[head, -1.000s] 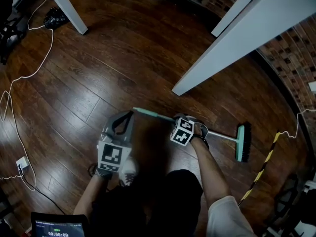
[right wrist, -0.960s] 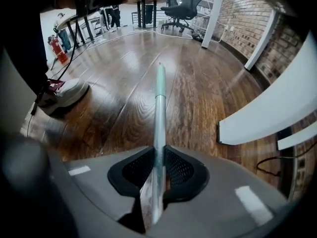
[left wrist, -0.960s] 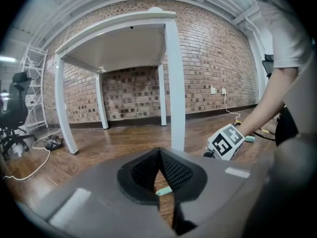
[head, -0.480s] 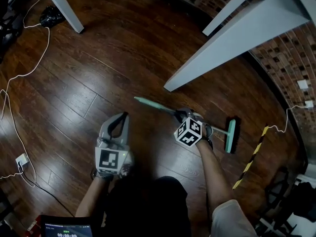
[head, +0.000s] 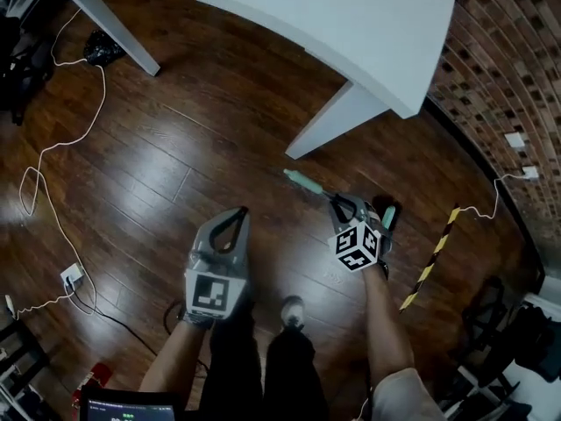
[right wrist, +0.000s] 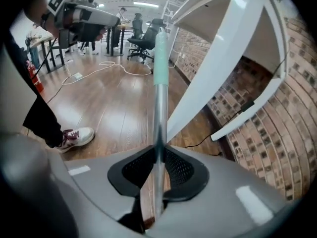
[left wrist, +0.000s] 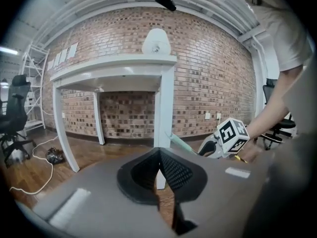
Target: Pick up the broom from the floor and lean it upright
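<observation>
The broom has a silver pole (right wrist: 158,118), a mint-green grip (head: 303,181) and a teal head (head: 388,217) that shows just behind my right hand. My right gripper (head: 343,203) is shut on the pole, which runs up between its jaws (right wrist: 159,150) with the green grip (right wrist: 161,58) pointing away. The broom hangs off the floor, handle tilted toward the table leg. My left gripper (head: 237,211) floats to the left of it, apart from the broom, shut with nothing between its jaws (left wrist: 159,151). From it I see the green grip (left wrist: 181,143) at the right.
A white table (head: 289,7) with a slanted leg (head: 329,125) stands just beyond the broom. A brick wall (head: 508,77) runs at the right, with a yellow-black strip (head: 429,266) on the floor. White cables (head: 53,174) trail at the left. A person's shoe (head: 292,310) is below.
Both grippers have risen. The broom has come up off the floor with the right gripper, its head drawn in under that hand. The left gripper stays empty.
</observation>
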A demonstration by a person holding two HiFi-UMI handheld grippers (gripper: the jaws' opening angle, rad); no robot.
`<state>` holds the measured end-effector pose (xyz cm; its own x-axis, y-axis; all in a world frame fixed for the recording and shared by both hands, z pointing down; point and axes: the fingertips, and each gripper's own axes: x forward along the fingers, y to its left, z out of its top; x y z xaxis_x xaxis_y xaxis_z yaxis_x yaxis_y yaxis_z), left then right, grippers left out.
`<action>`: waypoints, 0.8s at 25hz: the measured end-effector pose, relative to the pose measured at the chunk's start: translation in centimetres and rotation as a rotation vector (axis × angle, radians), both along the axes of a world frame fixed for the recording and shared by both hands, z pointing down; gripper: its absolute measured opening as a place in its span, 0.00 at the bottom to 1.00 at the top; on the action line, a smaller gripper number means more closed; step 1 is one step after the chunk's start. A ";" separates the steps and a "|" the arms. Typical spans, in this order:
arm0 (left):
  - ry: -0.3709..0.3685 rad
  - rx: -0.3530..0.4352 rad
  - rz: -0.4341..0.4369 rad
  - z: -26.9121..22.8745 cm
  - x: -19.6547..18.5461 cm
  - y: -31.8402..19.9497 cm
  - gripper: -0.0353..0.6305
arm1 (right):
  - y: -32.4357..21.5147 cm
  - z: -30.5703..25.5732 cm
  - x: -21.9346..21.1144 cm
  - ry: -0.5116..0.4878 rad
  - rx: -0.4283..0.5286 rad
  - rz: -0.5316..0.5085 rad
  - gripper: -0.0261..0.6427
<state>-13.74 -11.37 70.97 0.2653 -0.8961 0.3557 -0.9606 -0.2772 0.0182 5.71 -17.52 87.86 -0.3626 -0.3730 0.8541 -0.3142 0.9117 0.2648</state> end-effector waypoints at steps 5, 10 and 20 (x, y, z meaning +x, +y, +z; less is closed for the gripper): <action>0.027 0.006 0.050 -7.7 1.5 -1.4 0.05 | -1.9 -5.3 2.5 -0.040 0.019 0.107 0.17; -0.123 0.045 0.246 -12.9 3.7 -3.9 0.05 | -4.9 -10.7 5.0 -0.117 0.089 0.215 0.17; 0.039 -0.118 -0.078 -15.5 6.4 -9.7 0.05 | -13.0 -16.0 7.6 -0.338 0.061 0.368 0.17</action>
<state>-7.29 -21.03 55.51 0.2124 -0.8669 0.4509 -0.9771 -0.1958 0.0837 13.27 -30.57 71.85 -0.4502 -0.5735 0.6844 -0.6890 0.7106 0.1422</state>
